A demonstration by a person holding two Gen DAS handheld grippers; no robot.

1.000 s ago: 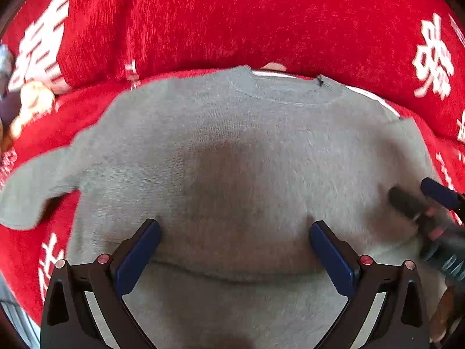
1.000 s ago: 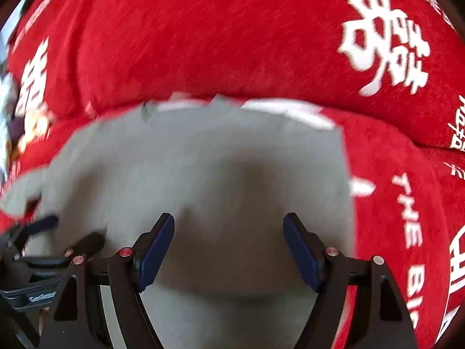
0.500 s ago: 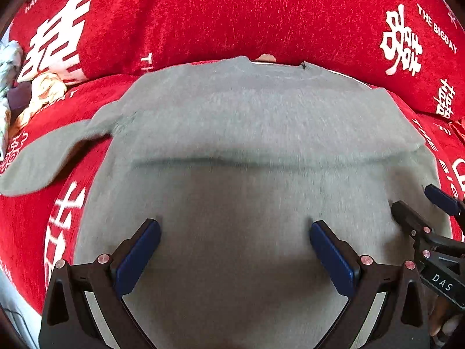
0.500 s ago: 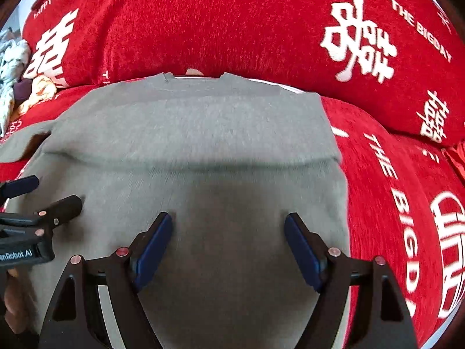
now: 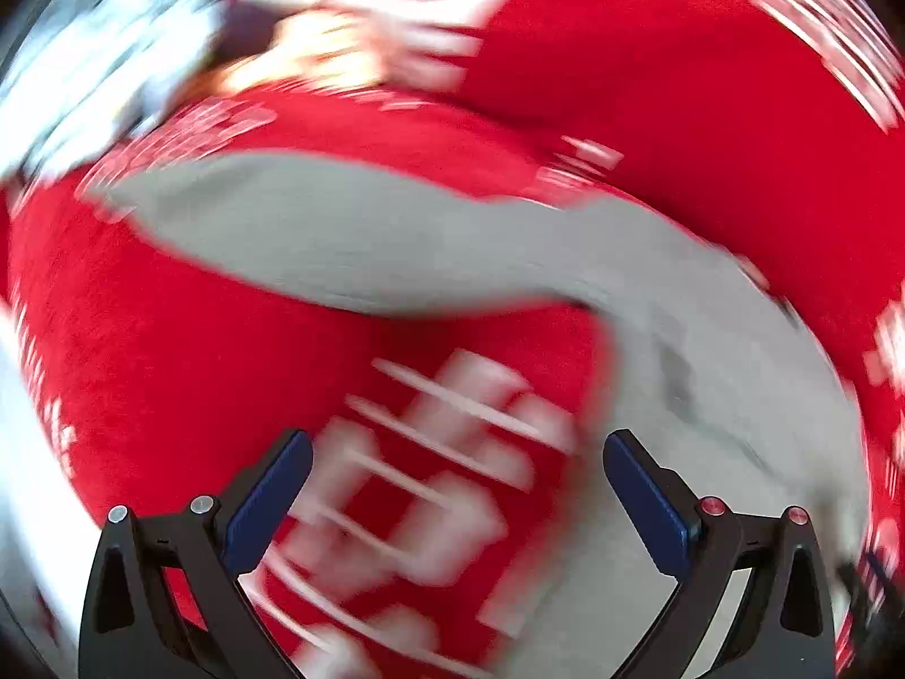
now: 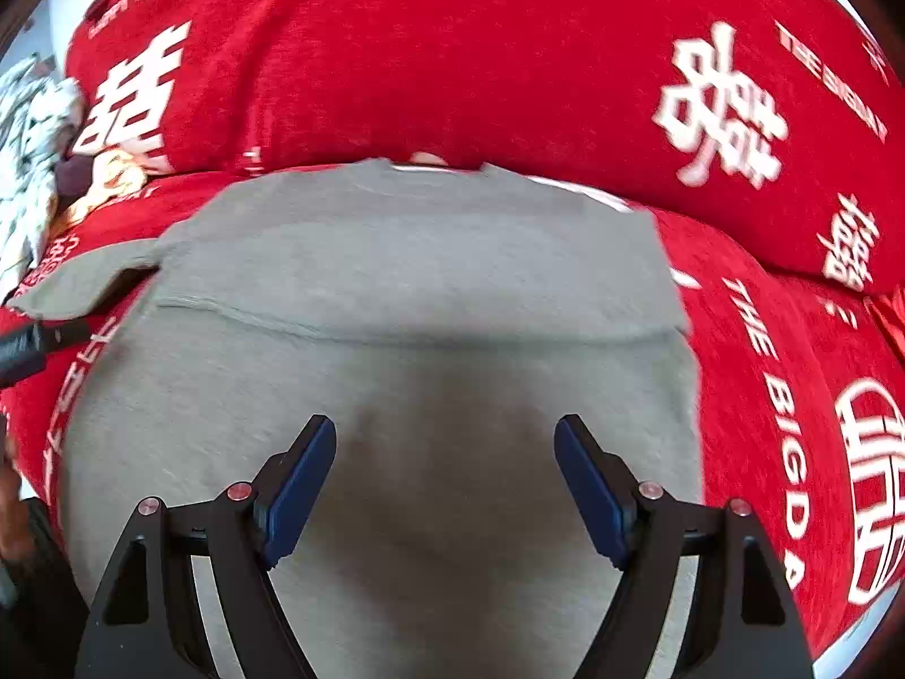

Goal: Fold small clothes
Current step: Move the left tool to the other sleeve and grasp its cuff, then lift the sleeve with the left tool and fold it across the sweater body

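A grey sweater lies flat on the red sofa cover, neck toward the back cushion. A folded edge runs across its chest. Its left sleeve sticks out sideways over the cover. My right gripper hovers open above the sweater's lower body, nothing between its blue pads. In the heavily blurred left wrist view, my left gripper is open over white lettering on the red cover, just below the sleeve, with the sweater's body to its right. The left gripper's tip also shows beside the sleeve.
The red back cushion with white characters rises behind the sweater. A heap of other clothes lies at the far left of the sofa. Red cover with white print stretches to the right of the sweater.
The left gripper has swung quickly left, off the sweater's body to the red cover below the left sleeve, rolling as it went. The right gripper has drawn back a little, still open.
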